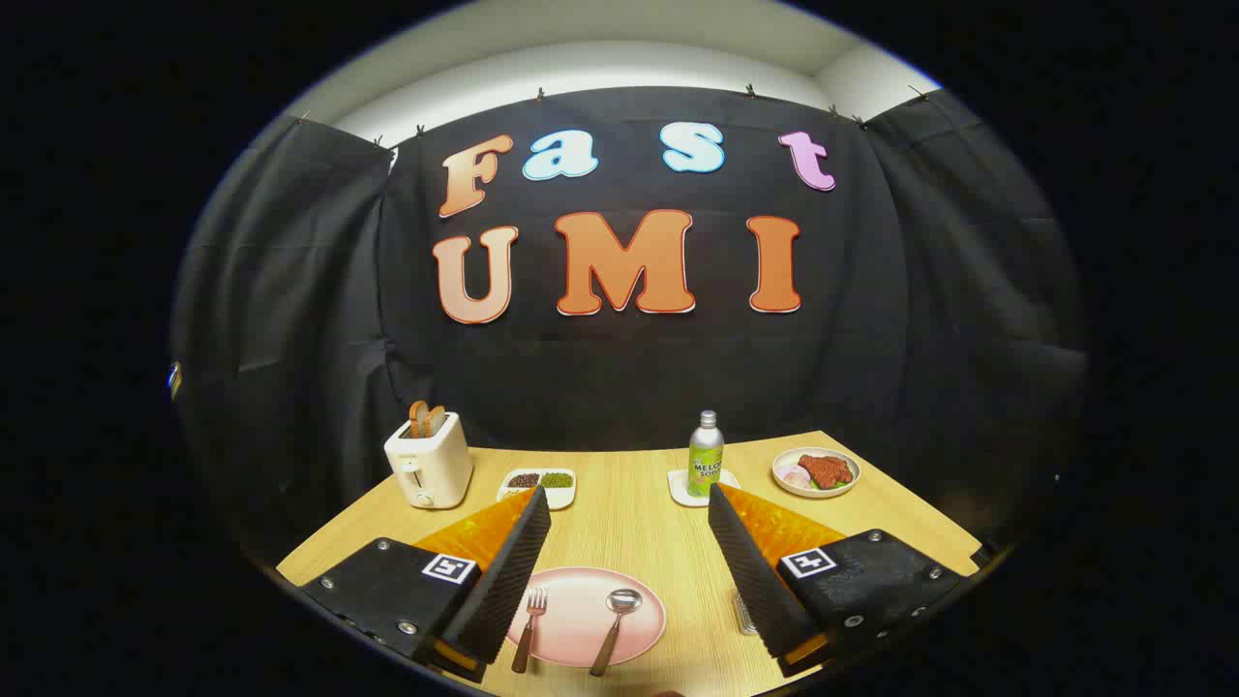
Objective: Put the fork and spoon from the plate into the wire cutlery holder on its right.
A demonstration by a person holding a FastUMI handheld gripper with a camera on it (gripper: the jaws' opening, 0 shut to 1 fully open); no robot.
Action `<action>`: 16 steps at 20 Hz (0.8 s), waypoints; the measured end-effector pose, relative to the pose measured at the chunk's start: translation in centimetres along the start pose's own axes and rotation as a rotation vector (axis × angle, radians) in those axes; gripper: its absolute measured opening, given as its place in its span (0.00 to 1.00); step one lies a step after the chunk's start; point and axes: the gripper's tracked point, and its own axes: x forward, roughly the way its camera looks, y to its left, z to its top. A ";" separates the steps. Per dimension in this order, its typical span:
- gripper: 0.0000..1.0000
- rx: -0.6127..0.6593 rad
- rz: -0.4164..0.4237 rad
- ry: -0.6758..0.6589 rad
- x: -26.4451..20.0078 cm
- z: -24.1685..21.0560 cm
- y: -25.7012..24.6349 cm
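A pink plate (581,605) lies on the wooden table between my two fingers. On it rest a fork (529,627) at the left and a spoon (614,627) at the right, both with brown handles pointing toward me. My gripper (629,503) hovers above the plate, open wide, with nothing between its fingers. Just right of the plate, a sliver of the wire cutlery holder (743,614) peeks out beside the right finger, which hides most of it.
Beyond the fingers stand a white toaster (429,463) with bread at the back left, a small dish of beans (540,482), a green soda bottle (706,457) on a coaster, and a plate of food (816,471) at the back right.
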 end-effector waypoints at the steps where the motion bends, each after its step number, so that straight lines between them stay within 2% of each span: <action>1: 0.99 -0.004 -0.002 0.002 0.0 0.1 -0.1; 16: 0.99 -0.052 0.014 0.004 0.0 -0.3 0.6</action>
